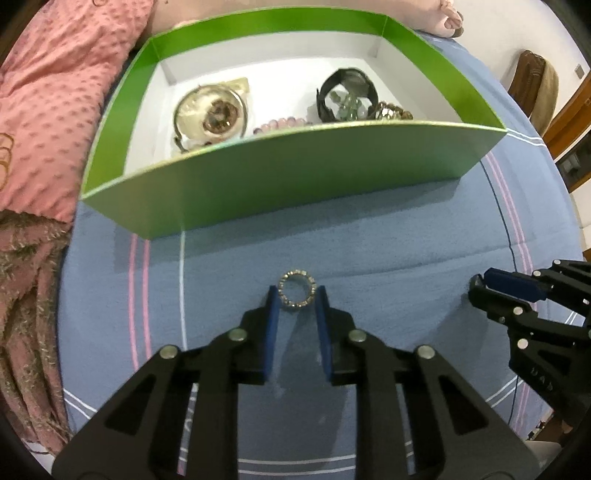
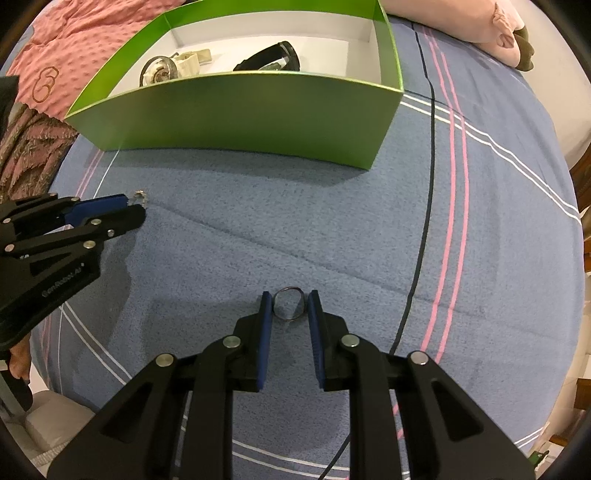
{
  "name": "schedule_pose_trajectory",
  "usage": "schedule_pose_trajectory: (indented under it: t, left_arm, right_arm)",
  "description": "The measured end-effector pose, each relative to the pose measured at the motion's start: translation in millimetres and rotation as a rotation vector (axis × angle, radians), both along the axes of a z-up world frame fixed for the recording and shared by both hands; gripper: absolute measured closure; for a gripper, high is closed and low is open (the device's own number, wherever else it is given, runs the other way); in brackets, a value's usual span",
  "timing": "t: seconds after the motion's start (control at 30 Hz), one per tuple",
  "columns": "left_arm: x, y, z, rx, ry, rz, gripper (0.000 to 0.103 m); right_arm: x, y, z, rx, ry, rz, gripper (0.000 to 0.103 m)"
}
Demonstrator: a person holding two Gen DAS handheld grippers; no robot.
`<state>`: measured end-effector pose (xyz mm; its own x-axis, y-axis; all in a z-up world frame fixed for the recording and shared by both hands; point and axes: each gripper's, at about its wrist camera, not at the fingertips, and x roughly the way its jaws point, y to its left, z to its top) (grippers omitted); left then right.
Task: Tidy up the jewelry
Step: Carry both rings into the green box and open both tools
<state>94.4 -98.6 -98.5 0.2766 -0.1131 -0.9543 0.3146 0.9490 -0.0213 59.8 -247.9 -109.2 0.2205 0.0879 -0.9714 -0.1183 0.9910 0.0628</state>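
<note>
My left gripper is shut on a sparkly stone-set ring, pinched between its blue pads above the blue bedsheet. My right gripper is shut on a thin dark metal ring, held between its pads. A green box with a white inside stands ahead of both grippers. It holds a round watch, a black-strapped watch, a pink bead bracelet and a gold bracelet. The right gripper shows at the right of the left wrist view, and the left gripper at the left of the right wrist view.
A pink dotted quilt and a fringed pink throw lie to the left of the box. A pink pillow lies behind the box at the right. The striped blue sheet spreads between the grippers and the box.
</note>
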Motion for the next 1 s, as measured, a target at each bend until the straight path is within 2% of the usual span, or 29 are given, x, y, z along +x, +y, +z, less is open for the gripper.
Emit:
schedule_pose_trajectory:
  t: [0.33,0.47,0.87,1.0]
  left_arm:
    - [-11.6,1.8,53.1,-0.005,-0.114,0.003,0.083]
    - [-13.9,2.7,62.2,-0.010,-0.131,0.008,0.083]
    - [-17.8,10.9,36.1,-0.019,-0.052,0.026,0.083]
    - [-17.7,13.7,36.5,-0.025,-0.053,0.035,0.083]
  right_arm:
    - [-7.5,9.2,22.9,0.002,-0.046,0.028,0.084]
    - [-10.3,9.2,20.4,0.000,-0.035,0.031,0.084]
    - [-6.4,15.3,11.2,-0.004,-0.012,0.041,0.084]
    - [-3.5,14.7,12.2,-0.002,-0.016,0.041,0.084]
